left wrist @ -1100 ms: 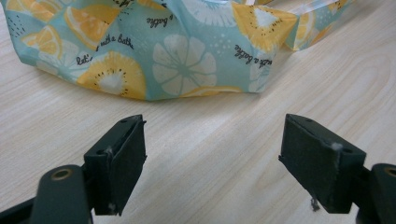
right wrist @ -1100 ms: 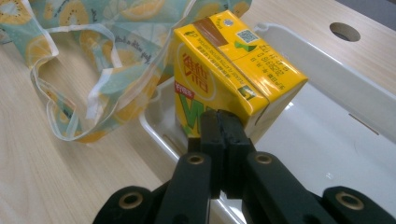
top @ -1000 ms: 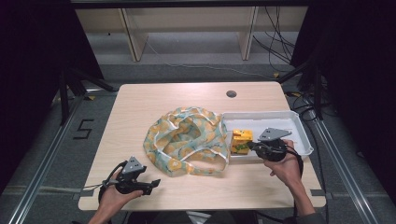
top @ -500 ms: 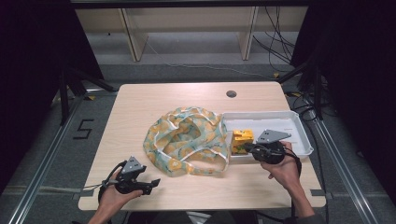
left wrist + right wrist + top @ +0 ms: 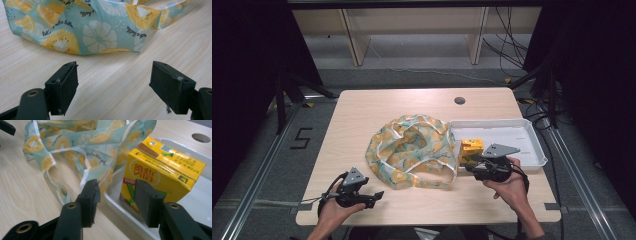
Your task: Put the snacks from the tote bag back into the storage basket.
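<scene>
step: reaching for carton at tray left end | right hand-held gripper part-open, empty (left wide, idle) | next: straddle, close

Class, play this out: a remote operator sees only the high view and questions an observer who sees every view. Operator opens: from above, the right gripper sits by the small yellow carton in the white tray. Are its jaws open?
Observer: Yes. In the right gripper view the right gripper has a clear gap between its black jaws, and the yellow cardboard drink carton stands beyond them, ungripped.
Operator: What is printed on the carton?
Observer: Red characters on its front face, with a small code patch on top.
Operator: And the left gripper?
Observer: The left gripper is wide open over bare wood, short of the blue fruit-print fabric bag.
Operator: Any writing on the bag?
Observer: Small black script among the citrus slices.
</scene>
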